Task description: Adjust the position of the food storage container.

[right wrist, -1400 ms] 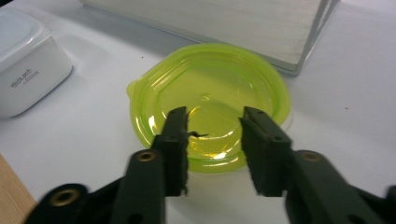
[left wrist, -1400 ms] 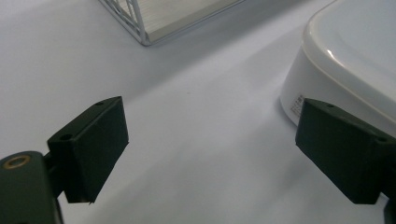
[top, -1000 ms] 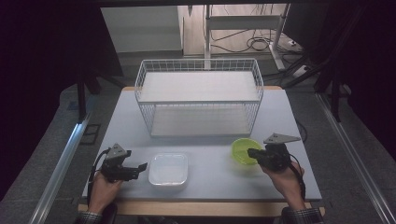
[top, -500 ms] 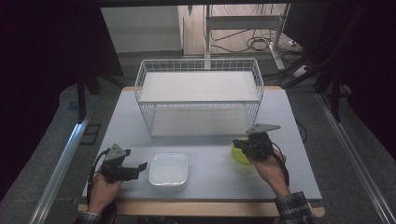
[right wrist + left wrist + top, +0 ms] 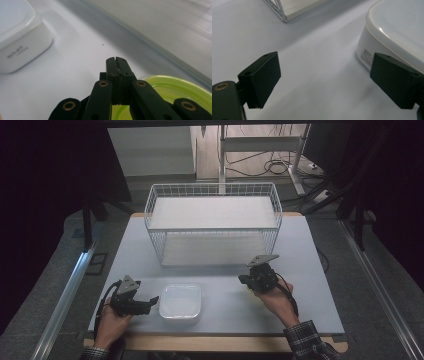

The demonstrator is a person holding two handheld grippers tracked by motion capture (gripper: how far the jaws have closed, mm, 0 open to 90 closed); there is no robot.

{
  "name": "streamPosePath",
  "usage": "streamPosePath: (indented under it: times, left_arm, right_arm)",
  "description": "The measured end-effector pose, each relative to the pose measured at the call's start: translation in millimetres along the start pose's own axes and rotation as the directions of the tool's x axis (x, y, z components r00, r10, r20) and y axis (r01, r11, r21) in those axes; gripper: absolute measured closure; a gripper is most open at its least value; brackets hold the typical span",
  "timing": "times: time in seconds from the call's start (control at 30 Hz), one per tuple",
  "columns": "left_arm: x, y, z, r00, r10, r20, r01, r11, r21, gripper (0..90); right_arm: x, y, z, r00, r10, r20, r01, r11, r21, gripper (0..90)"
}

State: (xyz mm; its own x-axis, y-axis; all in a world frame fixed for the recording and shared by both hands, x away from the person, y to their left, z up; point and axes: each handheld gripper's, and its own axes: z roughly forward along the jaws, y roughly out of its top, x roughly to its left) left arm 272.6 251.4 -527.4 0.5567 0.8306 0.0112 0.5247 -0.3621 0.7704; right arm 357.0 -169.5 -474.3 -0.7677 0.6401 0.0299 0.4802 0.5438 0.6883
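A white lidded container [image 5: 180, 301] [image 5: 402, 32] [image 5: 17, 37] sits on the table near the front edge. My left gripper [image 5: 150, 302] [image 5: 324, 72] rests just left of it, open, with bare table between its jaws. My right gripper [image 5: 243, 280] [image 5: 116, 61] is right of centre, jaws pressed together on the rim of a lime-green bowl [image 5: 175, 87], which lies under the gripper. In the high view the hand and gripper cover the bowl.
A white wire basket [image 5: 212, 220] [image 5: 284, 10] with a pale board inside stands at the back centre of the grey table [image 5: 310, 250]. Dark floor, cables and rails surround the table.
My right gripper has moved left and toward the basket, and the green bowl has gone with it. The left gripper has stayed put.
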Motion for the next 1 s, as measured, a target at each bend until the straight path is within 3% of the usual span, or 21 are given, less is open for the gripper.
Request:
streamPosePath:
  times: [0.17, 0.6, 0.73, 1.0]
  left_arm:
    - [-1.1, -0.2, 0.6, 0.9999, 0.010, -0.002, -0.010, 0.9999, 0.012, 8.8]
    - [-0.6, -0.1, 1.1, 1.0000, -0.009, 0.004, 0.009, 0.9996, 0.028, 8.7]
    - [-2.4, -0.7, 3.2, 0.9999, 0.000, -0.014, 0.001, 0.9973, 0.074, 9.3]
    - [-5.1, 0.0, 3.2, 0.9995, 0.020, -0.023, -0.017, 0.9937, 0.111, 10.1]
  right_arm:
    - [-1.1, -5.1, -3.4, 1.0000, -0.004, 0.004, 0.004, 1.000, 0.012, 89.3]
    - [-29.0, -29.9, -31.2, 0.9945, 0.088, 0.057, -0.088, 0.996, 0.003, 89.3]
    - [-39.0, -38.5, -40.6, 0.9906, 0.112, 0.078, -0.112, 0.994, -0.008, 89.3]
    - [-50.3, -45.4, -49.2, 0.9852, 0.134, 0.107, -0.133, 0.991, -0.017, 89.3]
